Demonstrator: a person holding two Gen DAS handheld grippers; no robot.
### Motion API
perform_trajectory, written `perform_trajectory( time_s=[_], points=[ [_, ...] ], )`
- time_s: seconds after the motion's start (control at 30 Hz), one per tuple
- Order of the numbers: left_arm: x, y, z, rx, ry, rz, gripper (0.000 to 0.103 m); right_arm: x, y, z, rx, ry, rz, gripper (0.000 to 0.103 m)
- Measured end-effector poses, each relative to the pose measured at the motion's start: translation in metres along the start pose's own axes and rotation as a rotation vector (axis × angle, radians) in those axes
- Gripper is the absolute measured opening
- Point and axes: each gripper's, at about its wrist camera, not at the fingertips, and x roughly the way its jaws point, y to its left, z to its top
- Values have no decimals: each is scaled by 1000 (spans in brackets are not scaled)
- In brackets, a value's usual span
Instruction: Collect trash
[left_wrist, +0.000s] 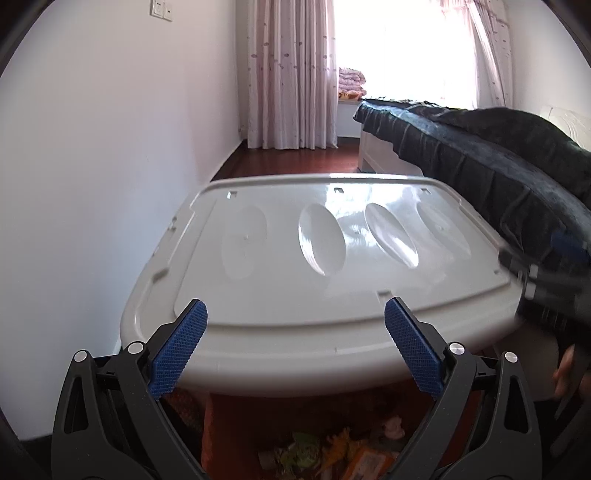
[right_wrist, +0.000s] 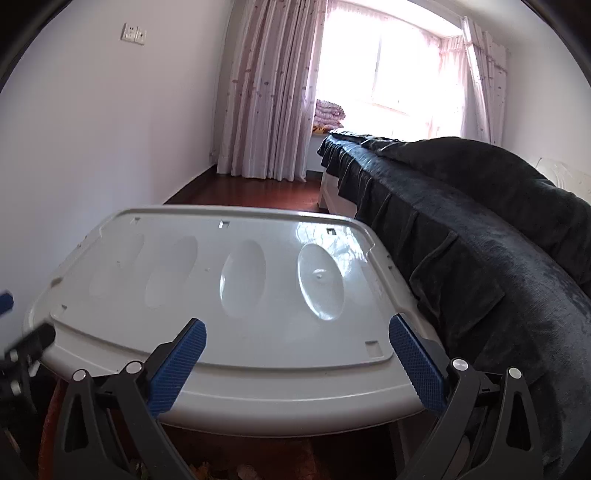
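Note:
A heap of trash (left_wrist: 332, 448), with green, orange and pink scraps, lies on the red floor under the near edge of a white plastic table (left_wrist: 295, 266). My left gripper (left_wrist: 295, 345) is open and empty, held just before the table's near edge above the trash. My right gripper (right_wrist: 297, 363) is open and empty at the same table edge (right_wrist: 258, 391), further right. It also shows blurred at the right of the left wrist view (left_wrist: 543, 269). A few scraps (right_wrist: 221, 470) show at the bottom of the right wrist view.
A bed with a dark blue cover (right_wrist: 480, 236) runs along the right, close to the table. A white wall (left_wrist: 92, 184) is on the left. Curtains (left_wrist: 291, 74) and a bright window are at the back, with a red wooden floor (left_wrist: 288, 158) between.

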Motion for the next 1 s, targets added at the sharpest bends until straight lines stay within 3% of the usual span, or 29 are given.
perform_trajectory(
  time_s=[0.27, 0.6, 1.0],
  points=[
    [12, 2, 5, -43, 15, -21, 94, 3, 19, -5, -41, 9, 8, 98],
    [15, 5, 5, -63, 20, -9, 94, 6, 10, 1, 13, 6, -6, 98],
    [12, 10, 5, -68, -25, 22, 94, 7, 14, -3, -15, 6, -14, 98]
  ],
)
